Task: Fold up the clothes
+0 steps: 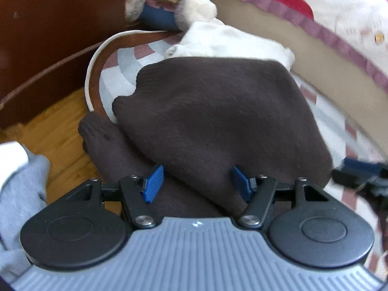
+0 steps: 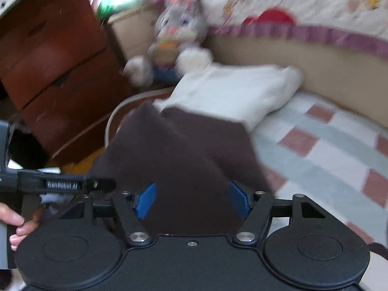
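Dark brown knit sweater [image 1: 218,121] lies on the bed with the checked sheet [image 2: 327,150], partly folded, one sleeve [image 1: 101,133] hanging over the bed's near edge toward the wooden floor [image 1: 55,126]. Landmark is the sweater.

Left gripper [image 1: 196,184] sits at the sweater's near edge, blue pads [image 1: 153,184] spread apart, brown knit lying between them but neither pad visibly pressing it. Right gripper [image 2: 192,200] is at the sweater's near edge too, pads [image 2: 145,200] spread, a raised fold of brown cloth running up between them; pads look clear of the fabric, though blur makes contact hard to tell. In the right wrist view the left gripper's body shows left of the sweater with a person's hand [image 2: 18,228] on its handle.

Beyond the sweater, touching its far edge, a folded white garment [image 2: 230,92]. Further beyond that, a grey and white plush rabbit [image 2: 174,38] sits at the bed's far corner. Left of the sweater, off the bed, a reddish-brown wooden drawer cabinet [image 2: 55,68]. Beyond and right of the sweater, a beige padded rail with a quilted blanket [image 1: 327,7] draped on top. Near left of the sweater, a light grey cloth [image 1: 21,189] at the frame edge.
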### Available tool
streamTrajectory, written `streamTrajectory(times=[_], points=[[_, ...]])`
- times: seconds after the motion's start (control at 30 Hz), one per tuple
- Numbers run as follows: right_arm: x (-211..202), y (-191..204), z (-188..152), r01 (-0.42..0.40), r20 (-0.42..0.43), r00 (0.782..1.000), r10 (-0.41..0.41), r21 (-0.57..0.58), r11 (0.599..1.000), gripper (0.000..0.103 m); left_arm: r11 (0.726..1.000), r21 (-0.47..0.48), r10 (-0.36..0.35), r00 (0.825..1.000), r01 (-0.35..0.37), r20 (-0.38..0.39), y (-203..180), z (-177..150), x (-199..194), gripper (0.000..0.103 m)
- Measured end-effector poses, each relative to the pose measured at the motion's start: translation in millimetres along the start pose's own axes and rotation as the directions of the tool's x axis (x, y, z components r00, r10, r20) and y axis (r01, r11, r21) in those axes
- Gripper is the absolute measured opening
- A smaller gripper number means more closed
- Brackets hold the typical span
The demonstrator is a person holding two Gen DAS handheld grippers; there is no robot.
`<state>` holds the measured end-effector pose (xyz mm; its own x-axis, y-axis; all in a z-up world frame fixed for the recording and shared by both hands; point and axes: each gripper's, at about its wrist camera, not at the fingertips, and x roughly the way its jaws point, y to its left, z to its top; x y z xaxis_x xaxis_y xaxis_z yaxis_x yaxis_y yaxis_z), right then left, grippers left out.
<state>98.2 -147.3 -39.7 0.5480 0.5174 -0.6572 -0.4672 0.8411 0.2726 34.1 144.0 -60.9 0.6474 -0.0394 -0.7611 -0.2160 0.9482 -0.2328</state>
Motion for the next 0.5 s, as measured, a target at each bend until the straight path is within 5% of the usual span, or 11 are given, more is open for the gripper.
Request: streamTrajectory(times=[0.13, 0.23, 0.27, 0.5], points=[[17, 7, 9, 0.052, -0.012, 0.999, -0.053, -0.106, 0.993, 0.073, 1.0, -0.011, 0.01, 0.999, -0.01, 0.047, 14, 3, -6, 0.068], [26, 7, 18, 0.044, -0.002, 0.999, -0.045, -0.127, 0.991, 0.079, 0.999, -0.046, 0.019, 0.997, -0.015, 0.071, 29, 7, -8, 0.084], [30, 7, 21, 0.041, 0.005, 0.999, -0.041, -0.129, 0.991, 0.08, 0.997, -0.08, 0.01, 0.998, -0.005, 0.059, 36, 9, -6, 0.09], [63, 9, 30, -0.096, -0.021, 0.995, 0.095, -0.045, 0.994, 0.085, 0.949, -0.314, -0.061, 0.996, 0.036, -0.071, 73, 4, 17, 0.091]])
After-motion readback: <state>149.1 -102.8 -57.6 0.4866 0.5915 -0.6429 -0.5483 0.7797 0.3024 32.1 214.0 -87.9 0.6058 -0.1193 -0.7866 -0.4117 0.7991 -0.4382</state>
